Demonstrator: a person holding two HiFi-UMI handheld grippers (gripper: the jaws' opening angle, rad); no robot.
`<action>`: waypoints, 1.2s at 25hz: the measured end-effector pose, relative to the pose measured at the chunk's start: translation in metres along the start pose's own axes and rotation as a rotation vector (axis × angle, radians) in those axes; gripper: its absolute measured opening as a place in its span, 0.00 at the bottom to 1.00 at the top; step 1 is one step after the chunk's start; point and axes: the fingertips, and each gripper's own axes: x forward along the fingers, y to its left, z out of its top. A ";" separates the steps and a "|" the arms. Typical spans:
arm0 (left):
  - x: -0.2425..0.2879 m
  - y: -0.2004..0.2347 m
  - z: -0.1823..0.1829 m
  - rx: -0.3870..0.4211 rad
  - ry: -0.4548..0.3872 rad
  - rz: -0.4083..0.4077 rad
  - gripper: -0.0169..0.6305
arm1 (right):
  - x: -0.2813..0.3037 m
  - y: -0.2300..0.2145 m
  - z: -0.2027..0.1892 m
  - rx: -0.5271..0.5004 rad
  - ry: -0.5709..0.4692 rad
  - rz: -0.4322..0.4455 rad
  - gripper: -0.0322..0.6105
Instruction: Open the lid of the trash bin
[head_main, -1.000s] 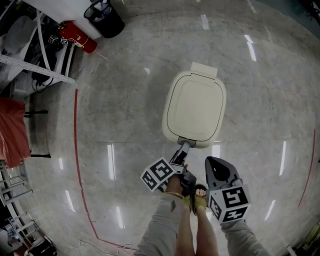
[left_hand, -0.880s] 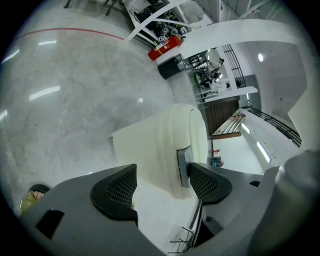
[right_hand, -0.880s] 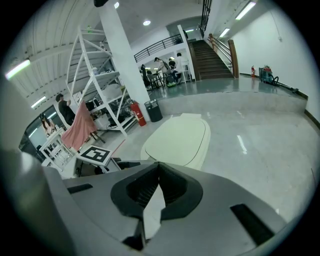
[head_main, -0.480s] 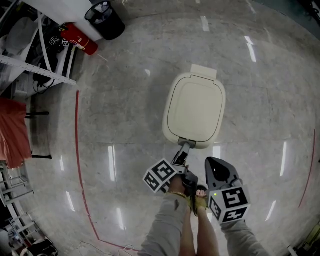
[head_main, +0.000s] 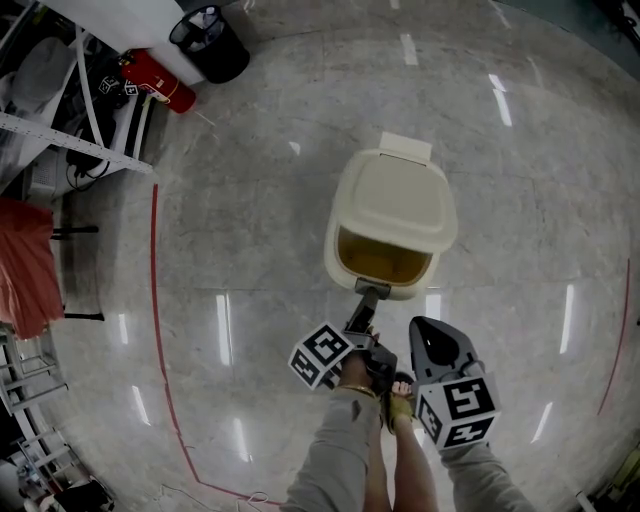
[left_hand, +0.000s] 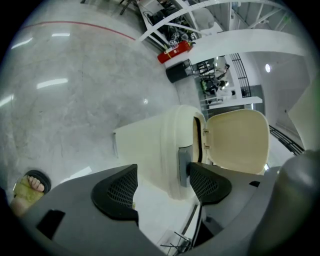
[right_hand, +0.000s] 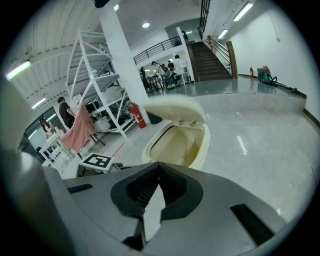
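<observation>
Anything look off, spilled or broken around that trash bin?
Nothing stands out. The trash bin stands upright on the floor, its lid raised at the front, and no spill or damage shows around it.

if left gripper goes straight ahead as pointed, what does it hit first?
The left gripper would meet the trash bin front, at its grey latch; it looks very near, but depth is unclear.
</observation>
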 end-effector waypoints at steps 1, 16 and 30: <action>0.000 0.000 0.000 0.005 0.002 0.004 0.54 | 0.000 -0.001 0.001 -0.002 -0.002 -0.002 0.06; -0.001 -0.004 0.004 0.073 0.022 0.055 0.52 | -0.005 0.002 0.005 0.000 0.002 -0.009 0.06; -0.007 -0.018 0.003 0.167 0.064 0.174 0.38 | -0.026 -0.002 0.025 -0.006 -0.019 -0.030 0.06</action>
